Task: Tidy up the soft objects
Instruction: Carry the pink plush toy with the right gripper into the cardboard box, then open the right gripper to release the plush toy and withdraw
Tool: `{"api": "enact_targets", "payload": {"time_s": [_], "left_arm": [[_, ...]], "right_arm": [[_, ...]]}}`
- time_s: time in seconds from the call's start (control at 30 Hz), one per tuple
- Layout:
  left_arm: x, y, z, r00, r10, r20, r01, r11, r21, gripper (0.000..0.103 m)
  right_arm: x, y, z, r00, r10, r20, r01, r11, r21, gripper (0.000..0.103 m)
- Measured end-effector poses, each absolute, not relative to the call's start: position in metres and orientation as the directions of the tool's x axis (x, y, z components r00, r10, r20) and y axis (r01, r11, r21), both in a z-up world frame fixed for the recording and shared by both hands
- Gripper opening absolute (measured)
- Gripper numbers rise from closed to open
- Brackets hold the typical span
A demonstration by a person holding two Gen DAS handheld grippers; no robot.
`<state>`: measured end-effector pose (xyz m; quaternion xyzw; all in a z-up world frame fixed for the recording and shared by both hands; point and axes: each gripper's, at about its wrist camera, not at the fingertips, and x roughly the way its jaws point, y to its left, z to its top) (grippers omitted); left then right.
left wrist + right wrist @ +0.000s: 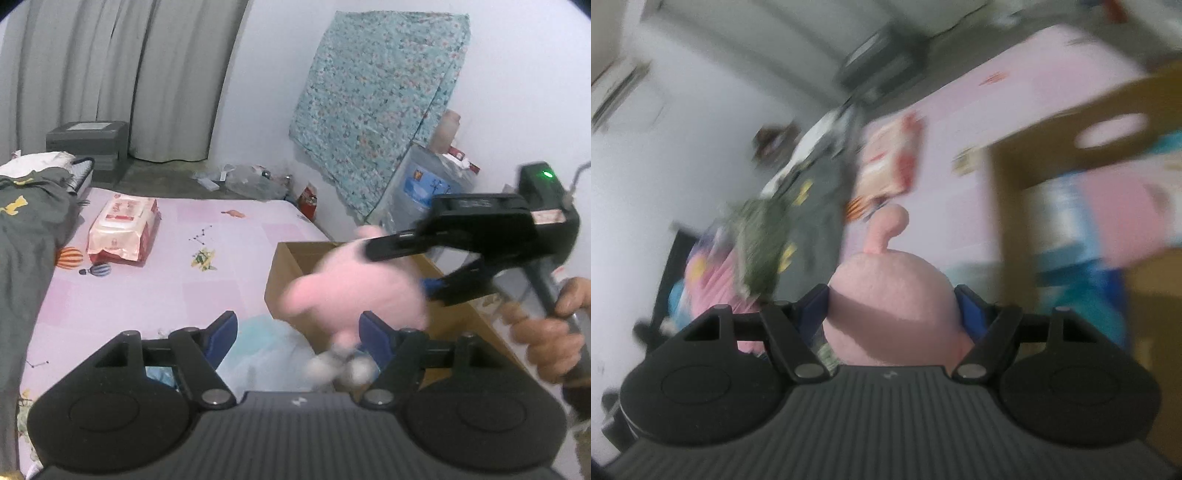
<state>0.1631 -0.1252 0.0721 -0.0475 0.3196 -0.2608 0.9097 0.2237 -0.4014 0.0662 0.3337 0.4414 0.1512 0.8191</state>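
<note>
A pink plush toy hangs blurred over the open cardboard box, held by my right gripper, which comes in from the right. In the right wrist view the plush fills the space between the blue pads, and my right gripper is shut on it. The box is at the right there, with pink and blue soft things inside. My left gripper is open and empty, low over a pale blue soft item beside the box.
The pink bedsheet carries a red-and-white wipes pack and grey-green clothing at the left. A floral cloth hangs on the wall, with a water jug below it. A grey printer stands by the curtains.
</note>
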Motion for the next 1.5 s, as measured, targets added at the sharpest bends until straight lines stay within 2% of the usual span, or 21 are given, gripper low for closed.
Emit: {"api": "enact_targets", "payload": {"time_s": [0.17, 0.3, 0.4, 0.47, 0.53, 0.7, 0.93, 1.17, 1.37, 1.5], "left_arm": [[0.168, -0.105, 0.061, 0.676, -0.462, -0.574, 0.392, 0.885, -0.251, 0.074], [0.170, -0.078, 0.056, 0.687, -0.421, -0.592, 0.329, 0.907, -0.264, 0.074], [0.169, -0.064, 0.054, 0.693, -0.401, -0.599, 0.295, 0.916, -0.273, 0.074], [0.169, -0.059, 0.053, 0.696, -0.394, -0.600, 0.283, 0.919, -0.275, 0.074], [0.169, -0.056, 0.051, 0.698, -0.387, -0.603, 0.277, 0.922, -0.272, 0.074], [0.167, -0.050, 0.048, 0.696, -0.385, -0.607, 0.266, 0.922, -0.280, 0.074], [0.165, -0.045, 0.044, 0.690, -0.392, -0.609, 0.262, 0.919, -0.294, 0.074], [0.161, -0.043, 0.044, 0.693, -0.389, -0.607, 0.259, 0.920, -0.294, 0.074], [0.159, -0.045, 0.046, 0.695, -0.390, -0.604, 0.263, 0.920, -0.290, 0.074], [0.159, -0.046, 0.046, 0.696, -0.387, -0.605, 0.261, 0.921, -0.288, 0.074]], "right_arm": [[0.197, -0.460, 0.063, 0.660, 0.325, -0.678, 0.157, 0.822, 0.547, 0.073], [0.198, -0.463, 0.044, 0.654, 0.036, -0.755, 0.238, 0.938, 0.251, 0.073], [0.207, -0.450, 0.017, 0.616, -0.165, -0.770, 0.252, 0.968, -0.006, 0.074], [0.213, -0.439, -0.006, 0.579, -0.244, -0.778, 0.238, 0.963, -0.124, 0.074], [0.215, -0.429, -0.026, 0.546, -0.264, -0.795, 0.211, 0.962, -0.174, 0.076], [0.211, -0.410, -0.027, 0.543, -0.177, -0.821, 0.174, 0.980, -0.096, 0.080], [0.191, -0.422, 0.001, 0.557, 0.101, -0.825, 0.183, 0.954, 0.240, 0.084], [0.188, -0.450, -0.008, 0.561, 0.078, -0.824, 0.257, 0.930, 0.262, 0.085], [0.203, -0.470, -0.043, 0.504, 0.214, -0.837, 0.275, 0.879, 0.390, 0.087], [0.205, -0.470, -0.054, 0.490, 0.240, -0.838, 0.290, 0.862, 0.416, 0.082]]}}
